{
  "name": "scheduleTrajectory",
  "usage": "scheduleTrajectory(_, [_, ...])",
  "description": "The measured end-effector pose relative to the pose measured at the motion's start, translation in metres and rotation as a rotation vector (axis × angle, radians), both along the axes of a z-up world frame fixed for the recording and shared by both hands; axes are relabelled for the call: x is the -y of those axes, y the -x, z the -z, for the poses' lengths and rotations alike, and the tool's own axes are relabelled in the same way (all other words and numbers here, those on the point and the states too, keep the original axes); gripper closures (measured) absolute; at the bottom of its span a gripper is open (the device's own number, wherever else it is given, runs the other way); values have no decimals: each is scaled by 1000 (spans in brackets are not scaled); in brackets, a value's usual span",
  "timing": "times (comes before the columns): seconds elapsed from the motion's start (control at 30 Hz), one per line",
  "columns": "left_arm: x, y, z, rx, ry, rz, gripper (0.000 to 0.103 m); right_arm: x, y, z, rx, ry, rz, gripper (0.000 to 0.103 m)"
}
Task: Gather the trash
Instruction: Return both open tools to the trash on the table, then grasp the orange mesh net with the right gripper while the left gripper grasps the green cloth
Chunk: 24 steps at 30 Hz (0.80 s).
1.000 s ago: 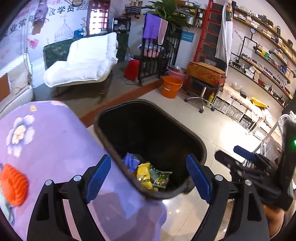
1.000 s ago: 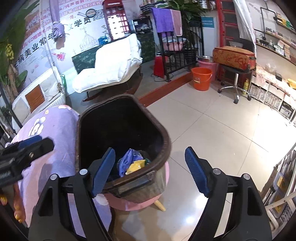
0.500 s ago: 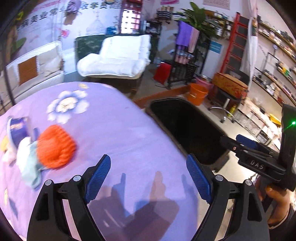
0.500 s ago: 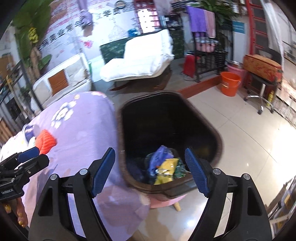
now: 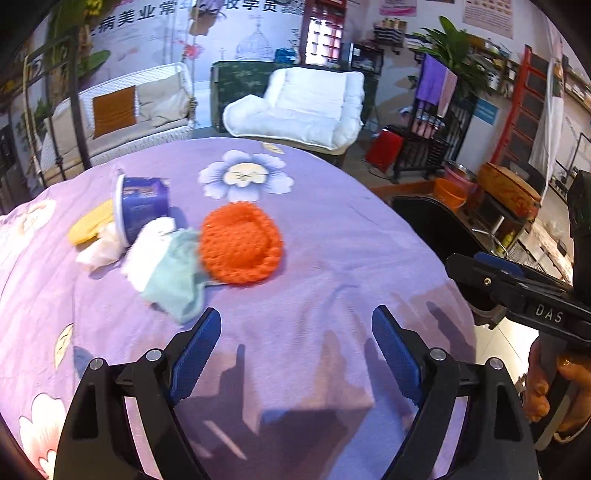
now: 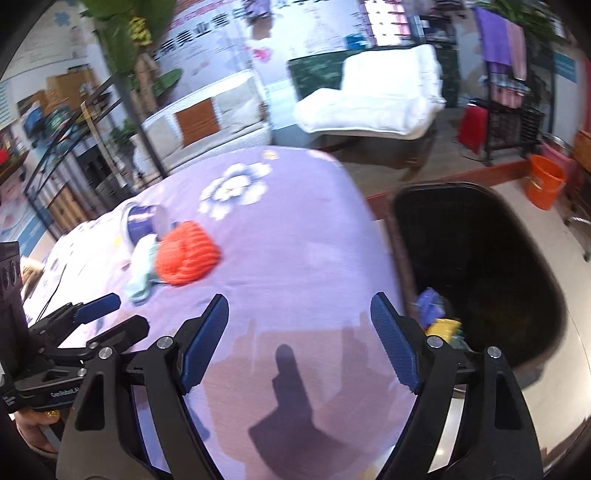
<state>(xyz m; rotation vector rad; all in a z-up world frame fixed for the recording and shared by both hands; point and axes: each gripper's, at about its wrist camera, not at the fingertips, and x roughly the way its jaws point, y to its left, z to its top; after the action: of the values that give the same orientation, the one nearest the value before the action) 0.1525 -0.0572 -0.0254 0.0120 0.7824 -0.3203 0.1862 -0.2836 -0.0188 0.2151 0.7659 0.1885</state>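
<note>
Both grippers over purple floral tablecloth (image 5: 332,229), nothing between either pair of fingers. Left gripper (image 5: 297,354) fingers spread wide, empty, above bare cloth near the table's front edge; right gripper (image 6: 297,339) fingers also spread wide, empty, over cloth close to the table's right edge. Trash cluster sits mid-table, well apart from both: blue tub (image 5: 142,208) tipped on its side, yellow piece (image 5: 90,221) just beside it, white crumpled tissue (image 5: 147,254) and pale green cloth (image 5: 177,284) touching an orange knitted piece (image 5: 240,247). Open cloth all around the cluster on the near and right sides, so free room between grippers and trash. Round table edge drops off on the right; black trash bin (image 6: 517,258) stands just beside that edge on the tiled floor, open top, with blue and yellow wrappers (image 6: 437,317) inside at the near end. Orange bucket (image 6: 546,181) farther back on the floor, white lounge chair (image 5: 303,107) behind the table. Writing: "DAS" on the right gripper body in the left wrist view, "GenRobot.AI" partly readable on the left gripper body in the right wrist view; Chinese characters on the wall banner (image 5: 184,14), partly cut off. Tub label too blurred to read.
</note>
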Motion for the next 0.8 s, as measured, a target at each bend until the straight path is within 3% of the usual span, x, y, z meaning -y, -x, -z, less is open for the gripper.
scheduleTrajectory(0.43, [-64, 4, 9, -15, -2, -140, 20, -95, -60, 6, -98, -48, -240, 24])
scheduleTrajectory(0.8, [-84, 7, 12, -31, 20, -165, 20, -144, -123, 36, -208, -5, -276, 28])
